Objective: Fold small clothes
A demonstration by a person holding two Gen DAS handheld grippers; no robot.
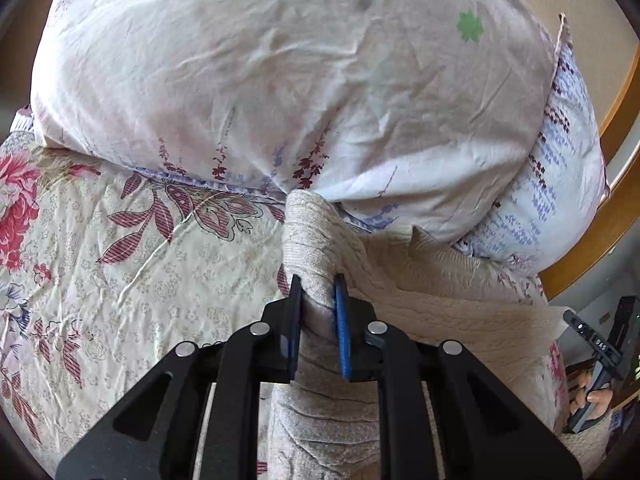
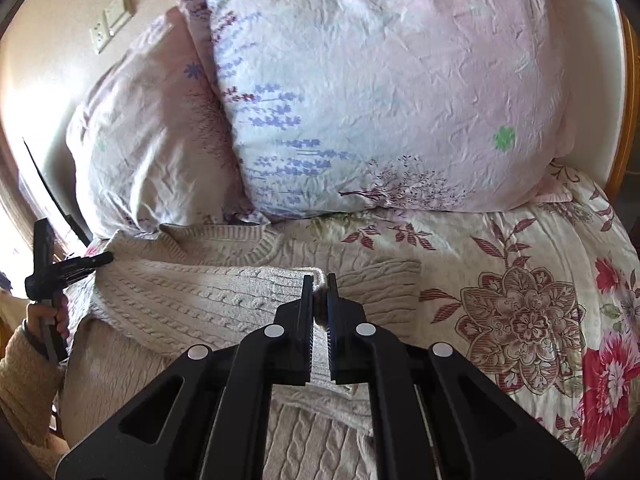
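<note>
Cable-knit sweater (image 2: 224, 292) lies on bed (image 2: 520, 264), pillows (image 2: 380, 100) at 12 o'clock. Left claw (image 1: 318, 292) clamps bunched sleeve; right claw (image 2: 320, 292) pinches folded edge. Judgement: soft, limp, stretchy, grippy; hold ribbed hems, cuffs.

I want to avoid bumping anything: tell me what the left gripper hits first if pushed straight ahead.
Probably the pillow: the left gripper, shut on the sweater, points at its lower edge, though depth is unclear.

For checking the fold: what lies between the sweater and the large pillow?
Only bare flowered bedsheet separates sweater from large pillow in the right wrist view.
</note>
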